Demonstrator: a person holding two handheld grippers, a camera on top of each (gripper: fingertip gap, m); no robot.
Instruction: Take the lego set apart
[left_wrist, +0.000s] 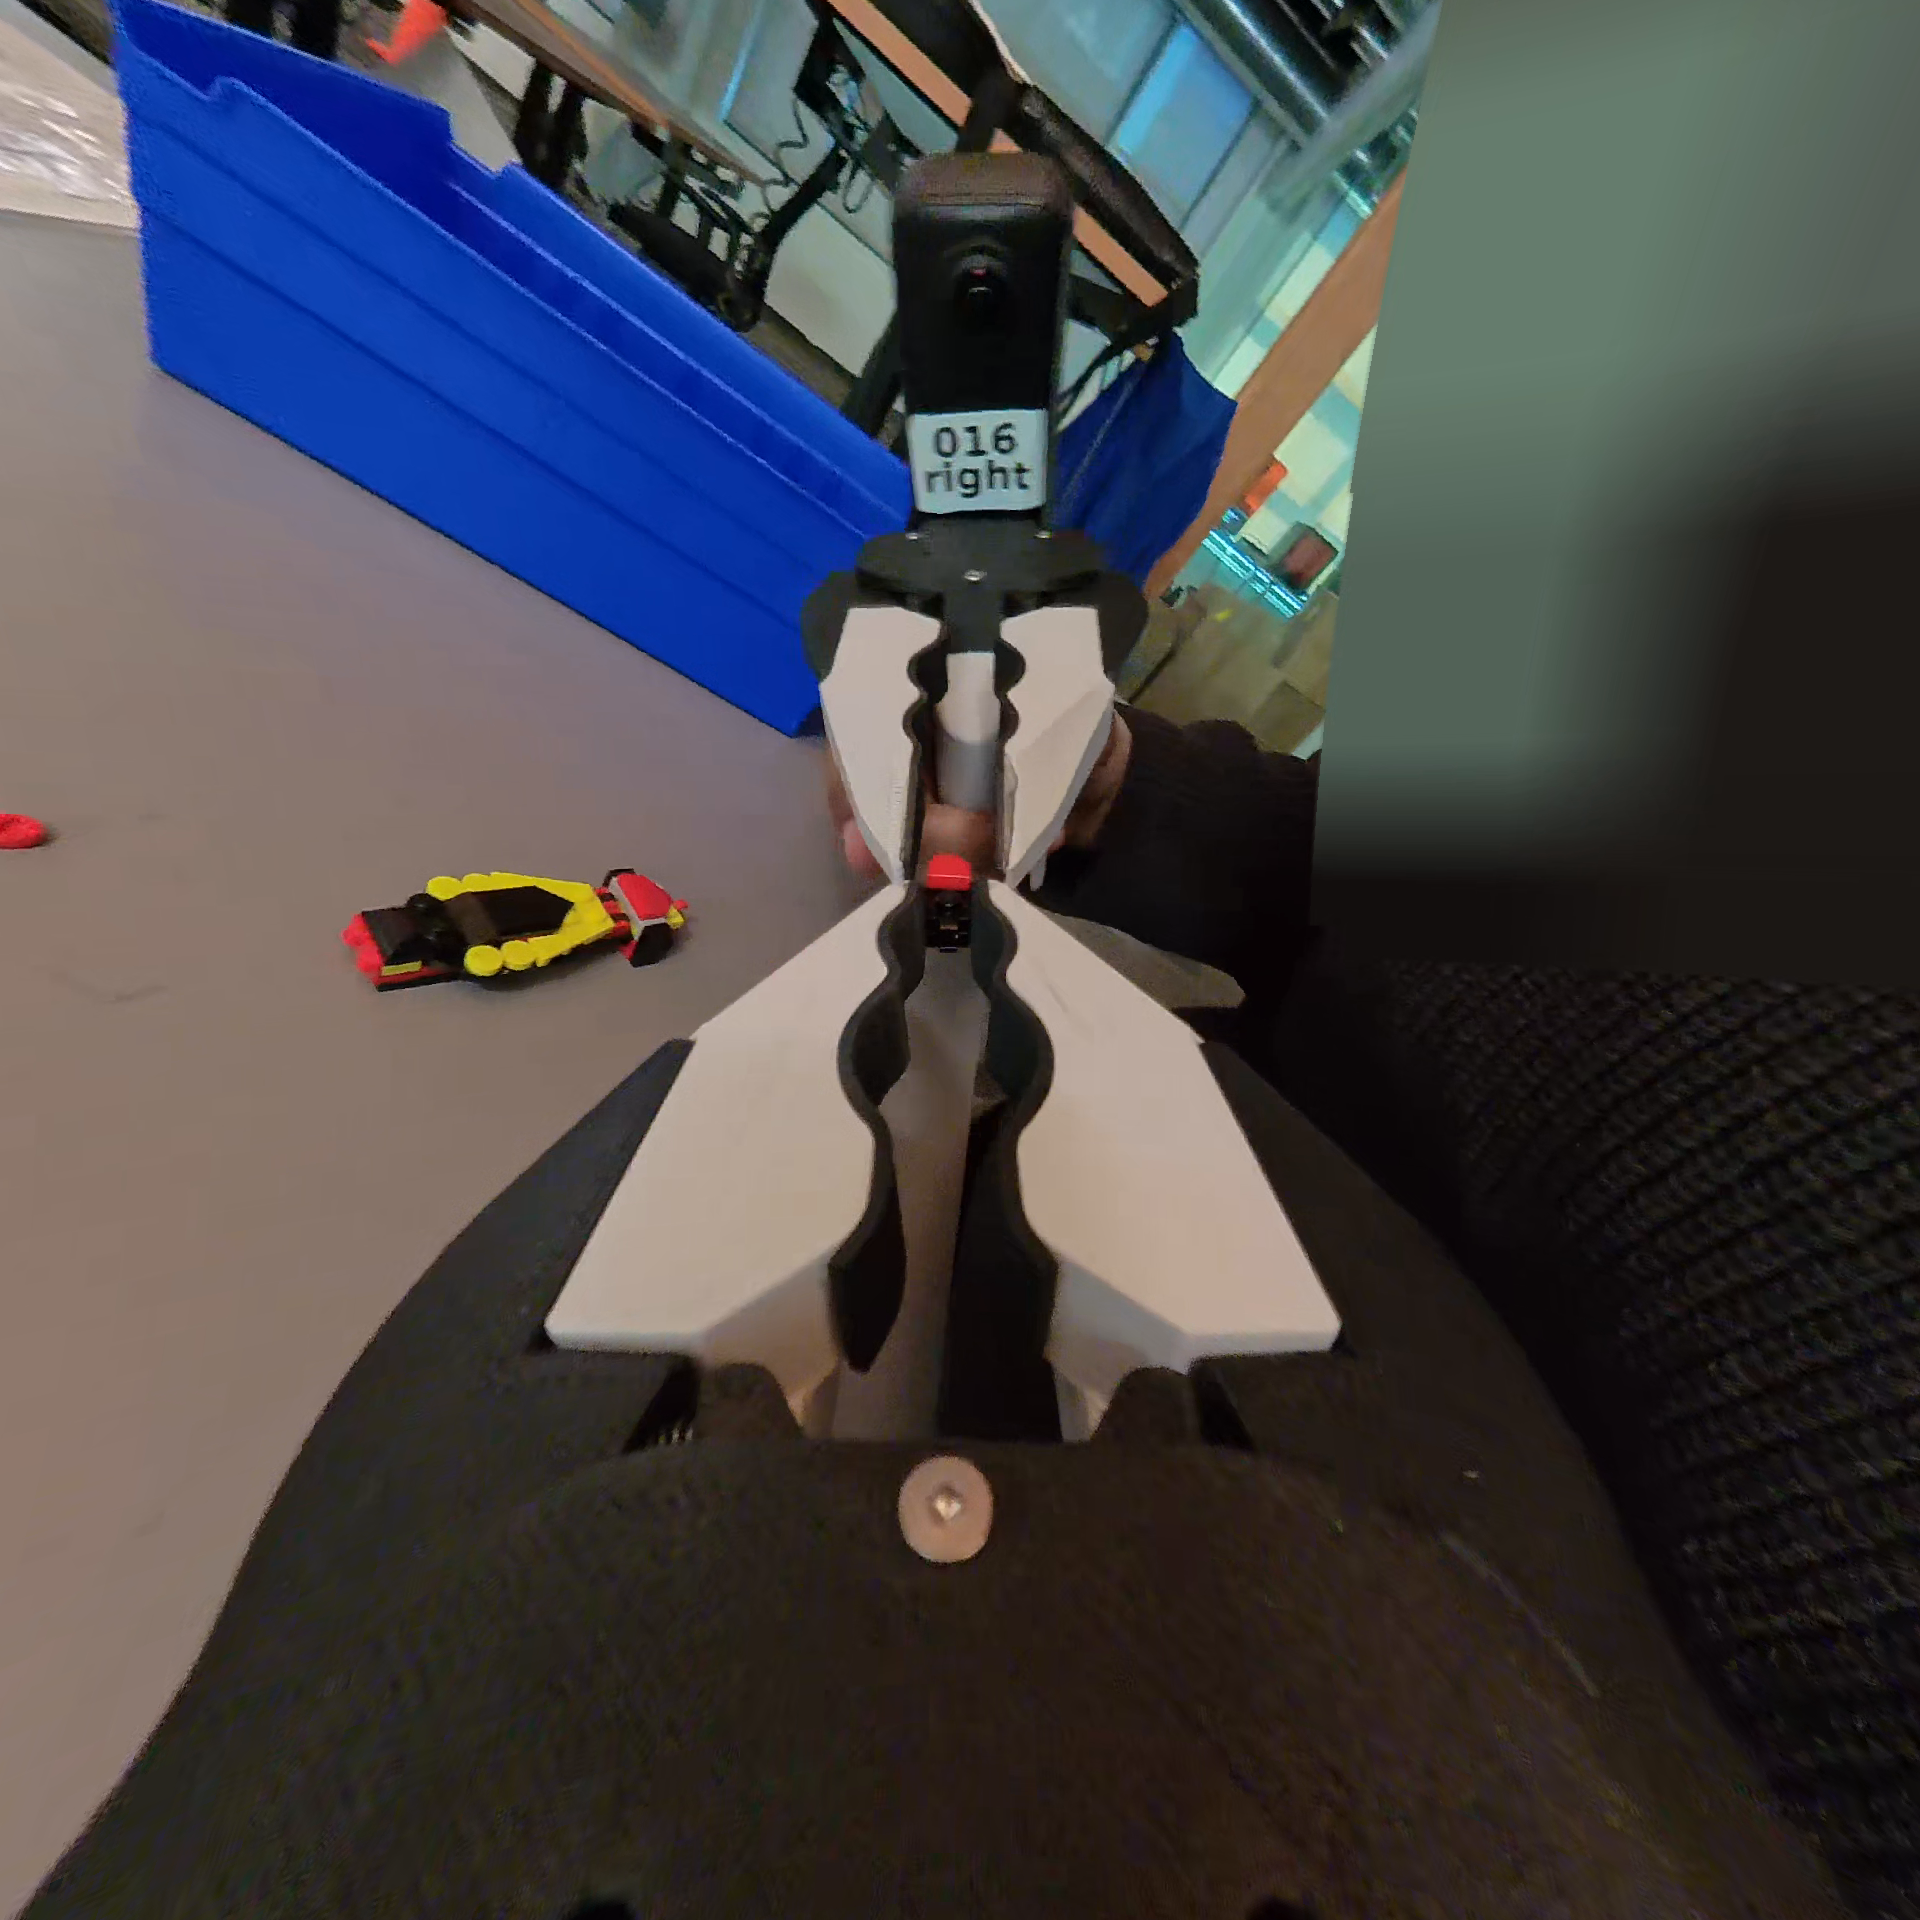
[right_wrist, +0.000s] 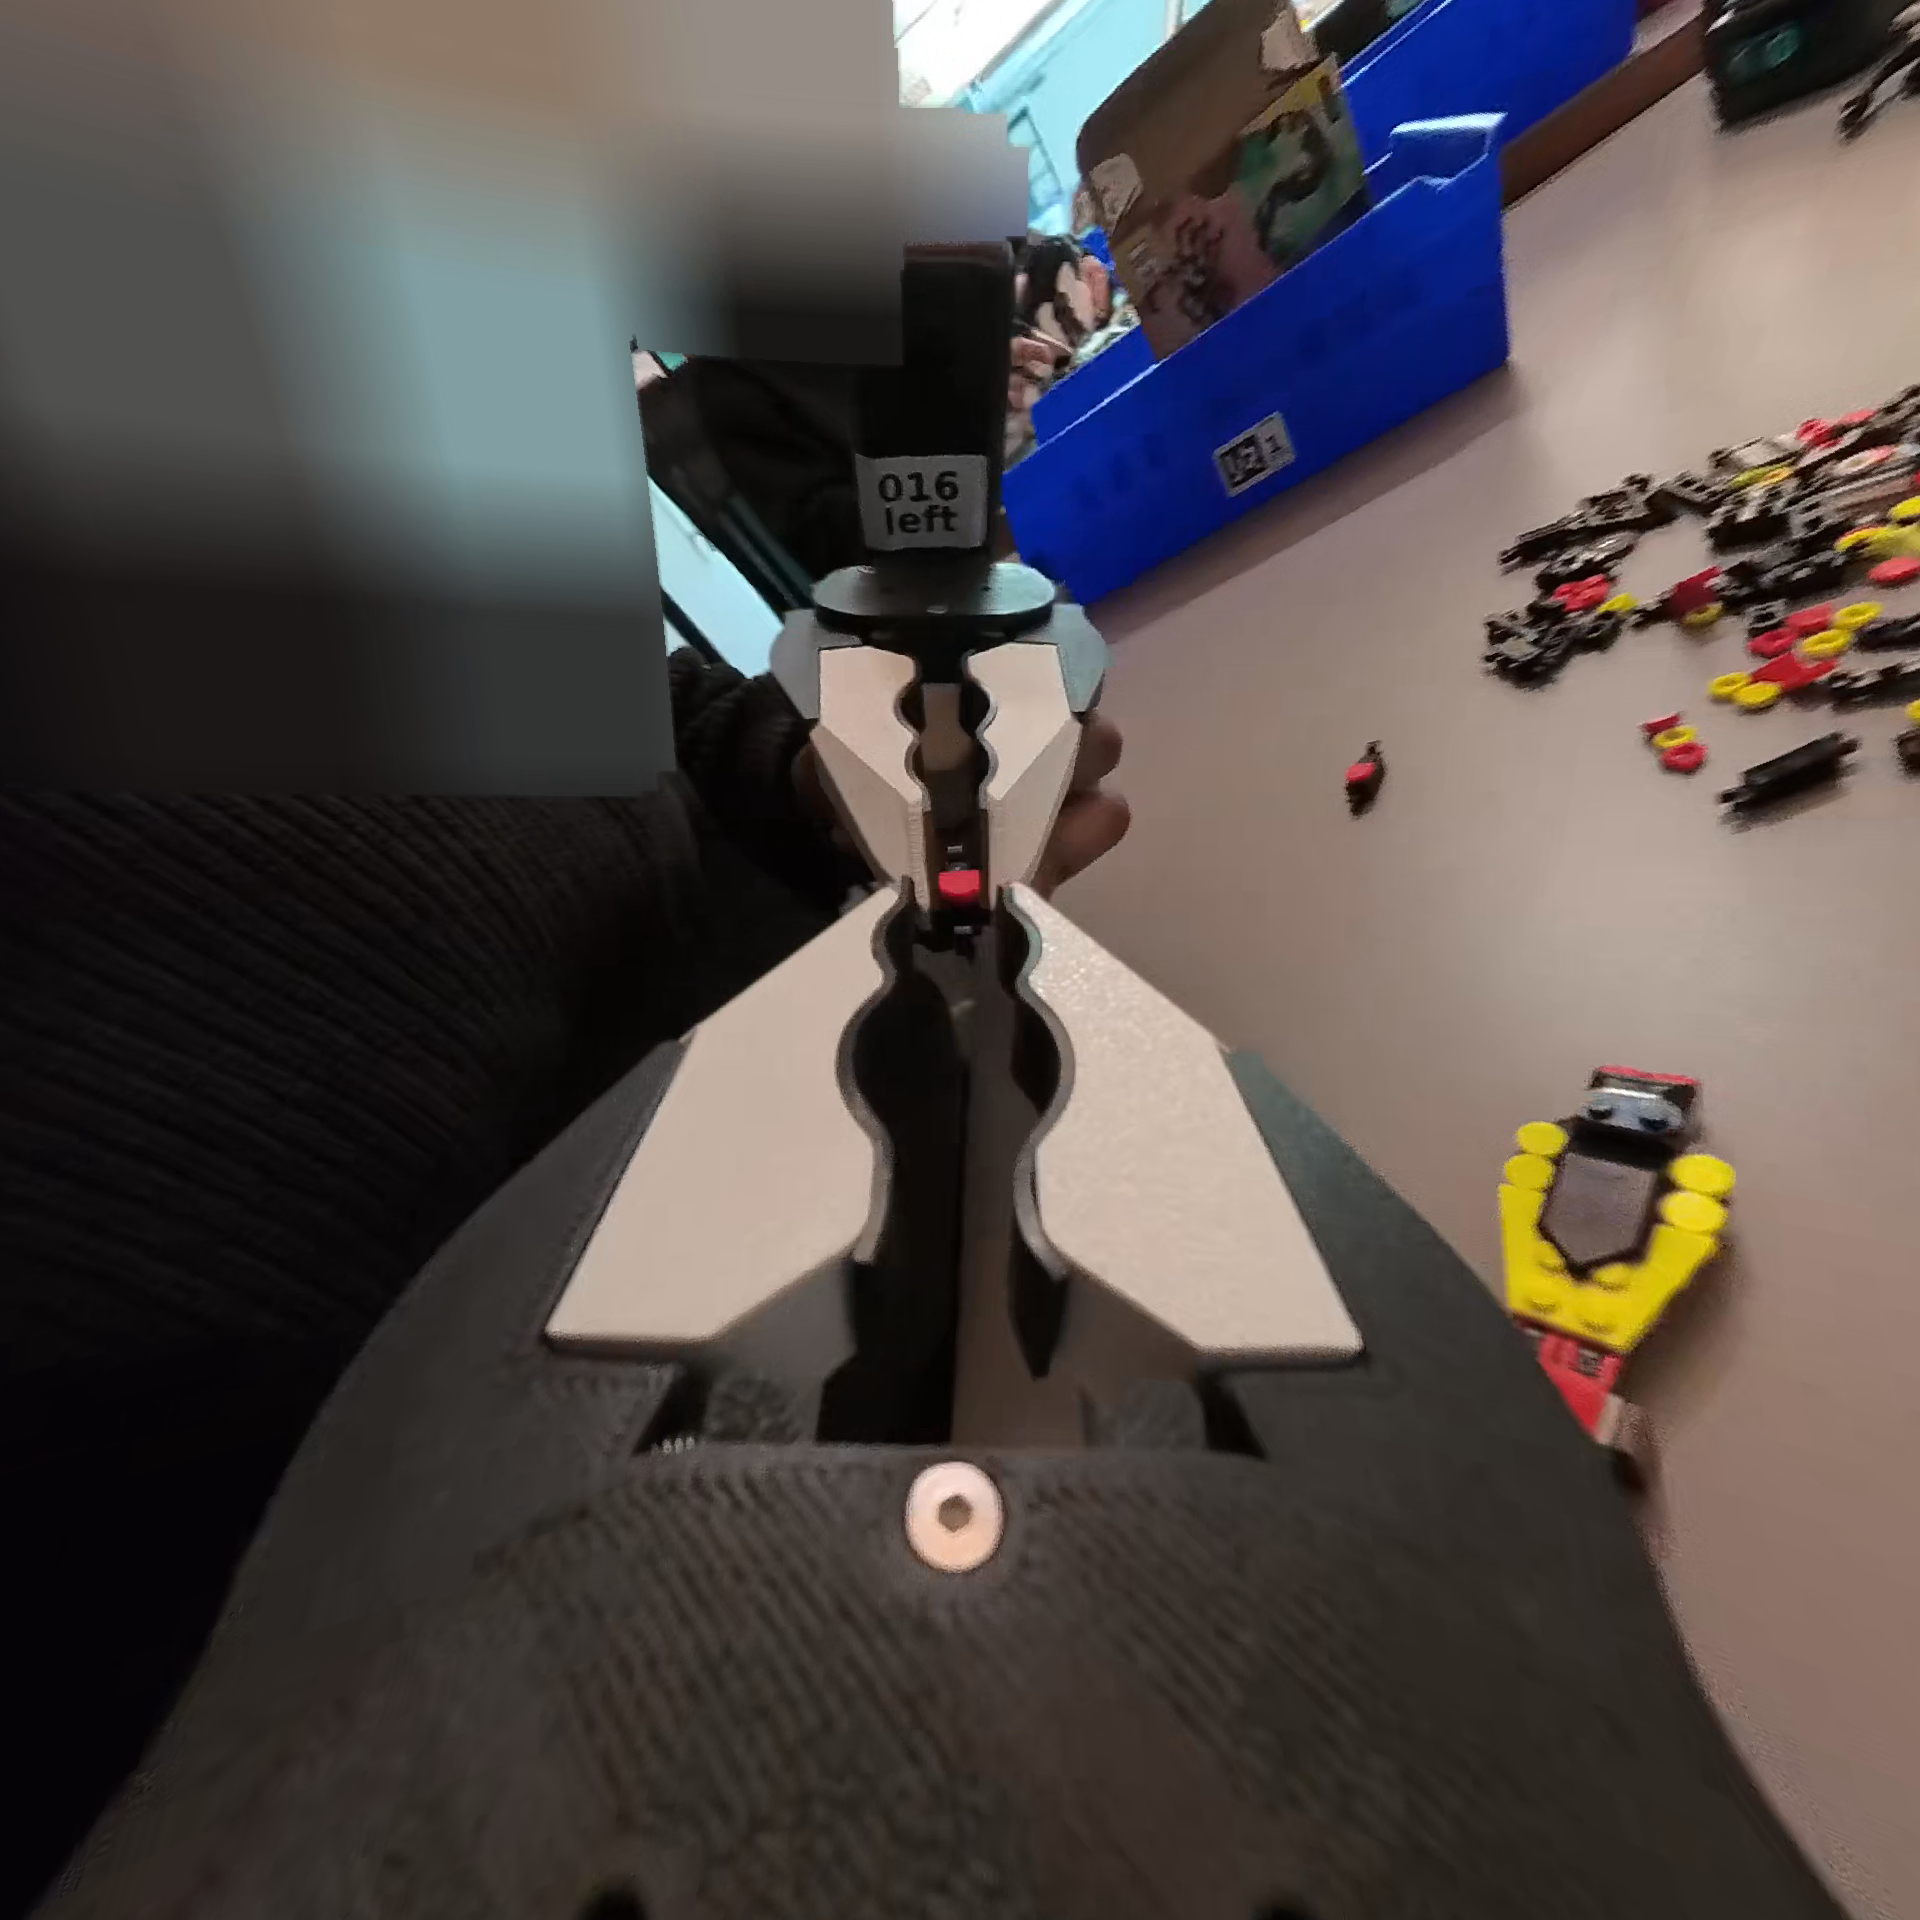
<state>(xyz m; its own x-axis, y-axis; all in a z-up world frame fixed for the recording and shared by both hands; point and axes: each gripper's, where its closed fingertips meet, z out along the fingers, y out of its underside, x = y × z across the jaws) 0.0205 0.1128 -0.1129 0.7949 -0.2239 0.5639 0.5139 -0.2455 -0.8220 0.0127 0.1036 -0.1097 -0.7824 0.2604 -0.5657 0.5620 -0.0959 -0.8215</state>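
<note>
Both grippers tip to tip, pinching one small piece.
Piece (left_wrist: 948, 902) red over black; left gripper (left_wrist: 945, 914) and right gripper (right_wrist: 954, 914) nearly closed on it, facing head-on.

Small piece (left_wrist: 948, 902): held between left tool (left_wrist: 948, 914) and right tool (left_wrist: 951, 868), tip to tip.
Lego set (left_wrist: 514, 928): laid on bench (left_wrist: 260, 727), nine o'clock.
Bin (left_wrist: 499, 384): eleven o'clock.

Grey table (right_wrist: 1455, 935): bins (left_wrist: 499, 416), lego car (left_wrist: 509, 928), pieces (right_wrist: 1745, 582)

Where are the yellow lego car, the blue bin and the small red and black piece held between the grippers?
yellow lego car (left_wrist: 514, 928): left wrist view, black roof.
blue bin (left_wrist: 468, 416): left wrist view, long side wall.
small red and black piece (left_wrist: 948, 873): left wrist view, red top.
</note>
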